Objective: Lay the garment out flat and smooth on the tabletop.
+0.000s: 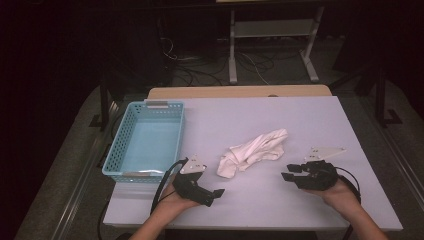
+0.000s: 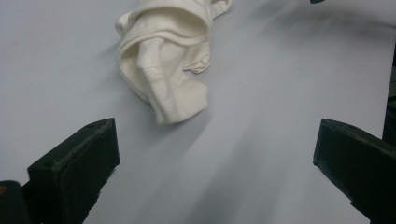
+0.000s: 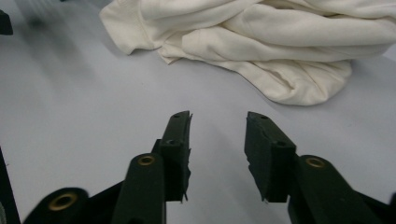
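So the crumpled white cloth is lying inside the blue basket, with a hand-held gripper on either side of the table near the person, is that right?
Not quite. The crumpled white cloth lies on the bare table, to the right of the blue basket, not inside it; the high view shows this. The rest holds: the left hand-held gripper and the right hand-held gripper sit either side, near the person.

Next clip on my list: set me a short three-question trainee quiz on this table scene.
1. True or false: the white cloth lies inside the blue basket.
2. Which gripper has its jaws set wider: the left gripper or the right gripper?
3. Multiple choice: the cloth is A) folded flat, B) crumpled, C) hanging off the table.

Key: 1 false, it lies on the table between the grippers; 2 the left gripper; 3 B.
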A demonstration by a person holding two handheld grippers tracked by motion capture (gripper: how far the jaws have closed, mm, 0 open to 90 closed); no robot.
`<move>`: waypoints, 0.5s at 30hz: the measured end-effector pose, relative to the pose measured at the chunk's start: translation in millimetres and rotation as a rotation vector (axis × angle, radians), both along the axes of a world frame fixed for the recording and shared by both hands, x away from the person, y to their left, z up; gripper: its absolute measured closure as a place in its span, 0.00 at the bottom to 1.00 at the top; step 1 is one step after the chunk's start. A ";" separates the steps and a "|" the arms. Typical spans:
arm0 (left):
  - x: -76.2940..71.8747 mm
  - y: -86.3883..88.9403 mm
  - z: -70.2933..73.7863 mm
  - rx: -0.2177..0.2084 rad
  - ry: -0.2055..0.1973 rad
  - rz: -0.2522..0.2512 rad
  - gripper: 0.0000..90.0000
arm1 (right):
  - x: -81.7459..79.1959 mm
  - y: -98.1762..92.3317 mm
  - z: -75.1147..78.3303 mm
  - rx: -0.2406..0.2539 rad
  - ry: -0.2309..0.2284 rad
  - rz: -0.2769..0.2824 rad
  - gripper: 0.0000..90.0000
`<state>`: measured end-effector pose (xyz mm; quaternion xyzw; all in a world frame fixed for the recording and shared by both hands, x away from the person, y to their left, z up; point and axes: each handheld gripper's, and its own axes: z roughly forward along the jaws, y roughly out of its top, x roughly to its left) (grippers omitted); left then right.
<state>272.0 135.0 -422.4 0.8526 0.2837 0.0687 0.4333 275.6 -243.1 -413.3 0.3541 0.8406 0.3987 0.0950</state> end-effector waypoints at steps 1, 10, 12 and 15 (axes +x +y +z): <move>0.1 0.0 0.1 0.001 -0.001 0.001 0.00 | 0.5 1.6 0.0 -0.003 -0.001 0.004 0.69; 0.2 -0.3 -0.4 0.000 0.000 0.005 0.00 | 4.0 9.7 3.5 -0.005 -0.004 0.041 0.88; 0.5 -0.2 -0.4 -0.001 -0.001 0.006 0.00 | 6.3 10.4 3.0 -0.006 -0.002 0.043 0.92; 0.6 -0.3 -0.7 0.000 0.000 0.007 0.00 | 8.9 11.3 3.1 -0.002 -0.001 0.045 0.97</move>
